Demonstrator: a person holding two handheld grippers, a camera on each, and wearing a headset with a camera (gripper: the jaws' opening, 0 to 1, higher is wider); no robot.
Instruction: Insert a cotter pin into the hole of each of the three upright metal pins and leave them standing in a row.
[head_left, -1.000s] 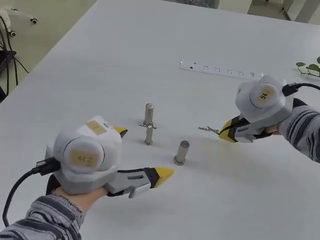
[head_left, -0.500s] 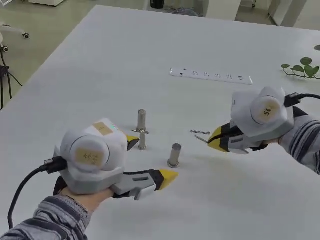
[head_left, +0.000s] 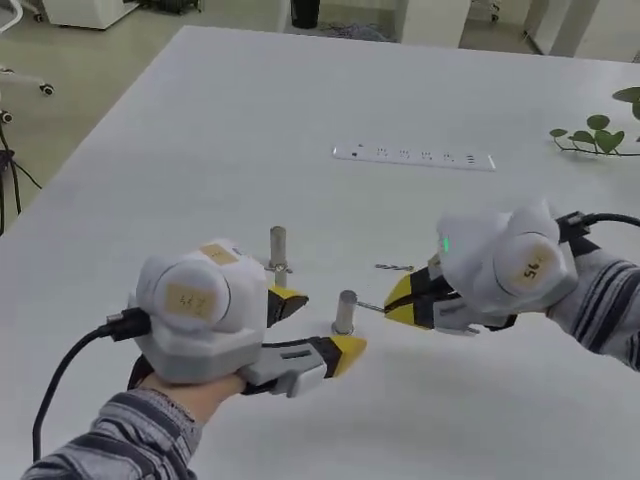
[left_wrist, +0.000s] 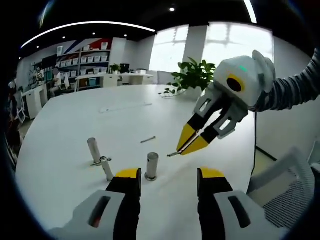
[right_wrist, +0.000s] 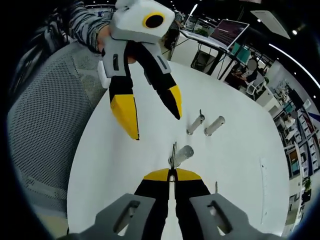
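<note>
WORKBENCH: The R gripper (head_left: 398, 303), jaws pinched together on a cotter pin (head_left: 370, 307), holds the pin's free end just beside the bare metal pin (head_left: 345, 312). The L gripper (head_left: 318, 325) waits w/ its jaws apart, one on each side of that bare pin and touching neither side. The rear pin (left_wrist: 94, 150) and middle pin (left_wrist: 106, 167) stand upright to the left of the bare pin. A thin cross-piece shows low between them; which of the two carries it can't be told.

To do the step well, the L jaws should prob. close low on the bare pin's body to steady it, leaving the top clear. The hole itself is too small to make out, so the R gripper should level the cotter pin w/ it and feed slowly. A sideways shove on an unsteadied pin could tip it.

The R gripper view looks straight down the cotter pin's length, showing it aimed at the bare pin. The L gripper view gives the side-on look: a small gap separates tip and bare pin. The head view adds a spare cotter pin (head_left: 393, 267) lying on the table (head_left: 300, 120) just beyond the bare pin, and a power strip (head_left: 413, 157) well beyond it.
</note>
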